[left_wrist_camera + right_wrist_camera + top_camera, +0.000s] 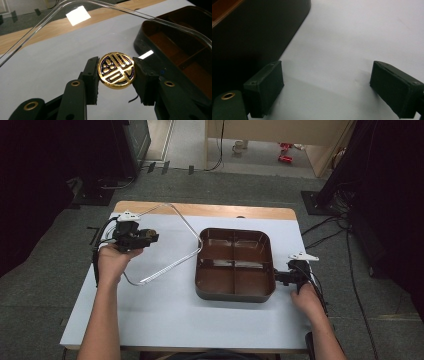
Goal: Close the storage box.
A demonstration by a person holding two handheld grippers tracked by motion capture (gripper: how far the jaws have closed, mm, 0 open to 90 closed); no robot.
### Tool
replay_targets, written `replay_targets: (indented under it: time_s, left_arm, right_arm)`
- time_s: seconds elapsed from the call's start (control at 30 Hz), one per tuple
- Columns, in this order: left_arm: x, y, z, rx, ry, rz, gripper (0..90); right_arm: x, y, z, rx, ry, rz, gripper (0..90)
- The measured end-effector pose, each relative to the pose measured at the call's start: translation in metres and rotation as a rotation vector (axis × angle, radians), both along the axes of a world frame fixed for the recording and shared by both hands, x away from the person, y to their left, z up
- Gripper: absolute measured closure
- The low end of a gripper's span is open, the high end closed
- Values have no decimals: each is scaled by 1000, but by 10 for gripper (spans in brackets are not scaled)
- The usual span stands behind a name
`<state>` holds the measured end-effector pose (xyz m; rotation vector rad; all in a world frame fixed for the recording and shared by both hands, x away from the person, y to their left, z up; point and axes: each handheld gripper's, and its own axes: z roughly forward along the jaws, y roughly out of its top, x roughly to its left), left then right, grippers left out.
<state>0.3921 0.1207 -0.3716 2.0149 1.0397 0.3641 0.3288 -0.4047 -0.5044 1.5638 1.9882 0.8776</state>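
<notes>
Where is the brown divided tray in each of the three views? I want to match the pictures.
High view: the brown tray lies right of centre on the white table.
Left gripper view: its dark rim and compartments are at the upper right.
Right gripper view: its dark outer wall is at the upper left.
Shared landmark: the white table.
</notes>
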Motion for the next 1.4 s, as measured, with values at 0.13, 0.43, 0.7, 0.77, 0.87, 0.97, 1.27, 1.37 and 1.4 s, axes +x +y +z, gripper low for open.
replay_targets:
  time_s: [0.13,0.43,0.7,0.77,0.87,0.97,1.27,1.37,1.4]
  left_arm:
    - [-4,-19,4,41,-47,-38,592]
    - [-4,-49,4,23,-42,-142,592]
    - [-1,-75,-2,42,-61,-222,592]
    - [1,-83,-4,54,-58,-249,592]
    - [4,-96,-5,38,-38,-290,592]
    - [3,-107,-4,45,-43,-323,592]
    - [6,-132,-9,22,-44,-406,592]
    - [6,-138,-13,21,-37,-422,592]
    - [6,-142,-15,21,-34,-442,592]
  right_arm:
    - [0,0,0,0,1,0,109]
    - [0,0,0,-1,1,1,109]
    - [0,0,0,-2,-1,3,109]
    - [0,0,0,-3,-1,3,109]
    - [0,0,0,-2,-1,2,109]
    - [0,0,0,-1,1,1,109]
    - [0,0,0,-1,-1,1,109]
    - [0,0,0,-2,-1,1,109]
    - [0,0,0,-1,0,0,109]
